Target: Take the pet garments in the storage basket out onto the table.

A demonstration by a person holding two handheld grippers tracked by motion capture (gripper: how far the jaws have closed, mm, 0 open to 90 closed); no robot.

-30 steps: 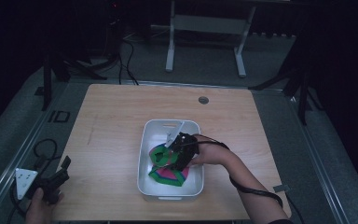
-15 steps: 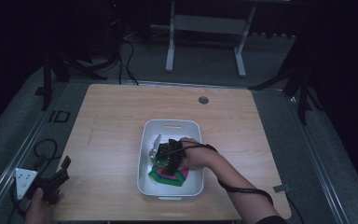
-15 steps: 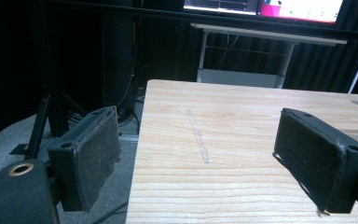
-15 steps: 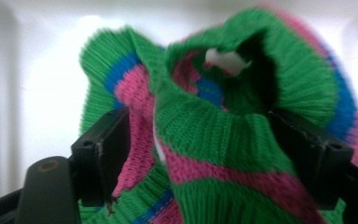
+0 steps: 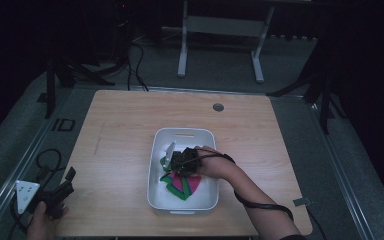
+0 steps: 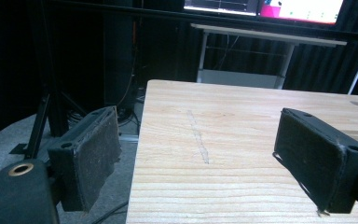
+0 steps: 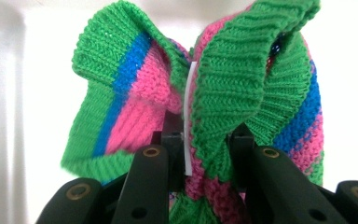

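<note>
Gripping stage reached: right hand-held gripper (image 7: 200,154), jaws just closed, clamped on knitted cloth (image 7: 223,93) inside white bin (image 5: 160,200). Left hand-held gripper (image 6: 205,163) wide open, empty, left of bin. Next: lifting clear, probably.

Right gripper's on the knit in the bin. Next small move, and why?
Probably lift straight up. The right gripper has just closed its jaws, pinching the knit, which bunches above them inside the white bin; the left gripper waits open at the table's corner.

The knitted cloth (image 5: 180,184) lies in the tub (image 5: 184,135), mid-table (image 5: 120,130).
</note>
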